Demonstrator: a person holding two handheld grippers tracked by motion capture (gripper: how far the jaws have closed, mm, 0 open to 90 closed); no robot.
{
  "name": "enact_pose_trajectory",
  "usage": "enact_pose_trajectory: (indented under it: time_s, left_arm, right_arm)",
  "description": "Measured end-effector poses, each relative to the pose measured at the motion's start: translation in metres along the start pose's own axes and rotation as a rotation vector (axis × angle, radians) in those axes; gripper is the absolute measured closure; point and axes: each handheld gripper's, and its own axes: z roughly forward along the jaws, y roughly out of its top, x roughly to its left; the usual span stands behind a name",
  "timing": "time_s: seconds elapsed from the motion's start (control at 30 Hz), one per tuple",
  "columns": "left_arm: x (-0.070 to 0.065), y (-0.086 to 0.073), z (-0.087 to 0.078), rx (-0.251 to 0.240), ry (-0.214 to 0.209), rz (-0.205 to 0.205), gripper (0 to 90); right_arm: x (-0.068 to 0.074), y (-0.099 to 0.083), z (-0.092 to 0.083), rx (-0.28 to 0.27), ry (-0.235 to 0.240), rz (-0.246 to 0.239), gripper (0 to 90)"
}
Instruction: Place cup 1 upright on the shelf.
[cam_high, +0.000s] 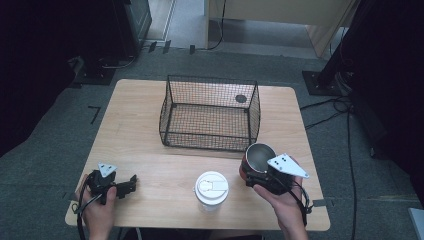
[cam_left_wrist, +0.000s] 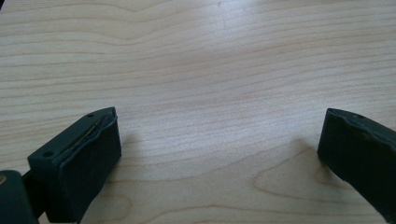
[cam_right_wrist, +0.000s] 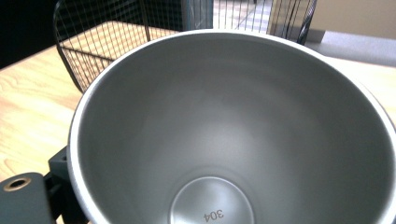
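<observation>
A steel cup (cam_high: 259, 156) with a dark red outside is gripped by its rim and wall in my right gripper (cam_high: 255, 176), near the table's right front. In the right gripper view the cup's bare grey inside (cam_right_wrist: 233, 130) faces the camera, empty, with a stamp on its bottom. A white cup with a white lid (cam_high: 211, 189) stands at the front middle of the table, to the left of the steel cup. My left gripper (cam_high: 131, 182) rests at the table's front left corner. Its fingers (cam_left_wrist: 79, 168) stand wide apart over bare wood.
A black wire basket (cam_high: 207, 141), empty, sits in the middle of the wooden table (cam_high: 150, 160), just behind the steel cup. A small dark round spot (cam_high: 241, 98) shows through its far right corner. Cables and stands lie on the floor to the right.
</observation>
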Motion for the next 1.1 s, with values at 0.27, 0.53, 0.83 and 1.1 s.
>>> enact_pose_trajectory:
  time_s: [0.27, 0.53, 0.83, 1.1]
  left_arm:
    - [0.0, 0.0, 0.0, -0.002, 0.0, -0.001, 0.0]
    - [0.0, 0.0, 0.0, -0.001, 0.0, 0.0, 0.0]
    - [0.0, 0.0, 0.0, -0.001, 0.0, -0.001, 0.0]
    - [0.0, 0.0, 0.0, -0.001, 0.001, 0.0, 0.0]
  right_arm:
    - [0.001, 0.016, -0.002, -0.057, 0.023, -0.013, 7.3]
    - [0.009, 0.03, 0.002, -0.098, 0.035, -0.041, 7.2]
    - [0.02, 0.047, 0.011, -0.141, 0.042, -0.051, 7.3]
    - [0.022, 0.059, 0.017, -0.168, 0.034, -0.047, 7.3]
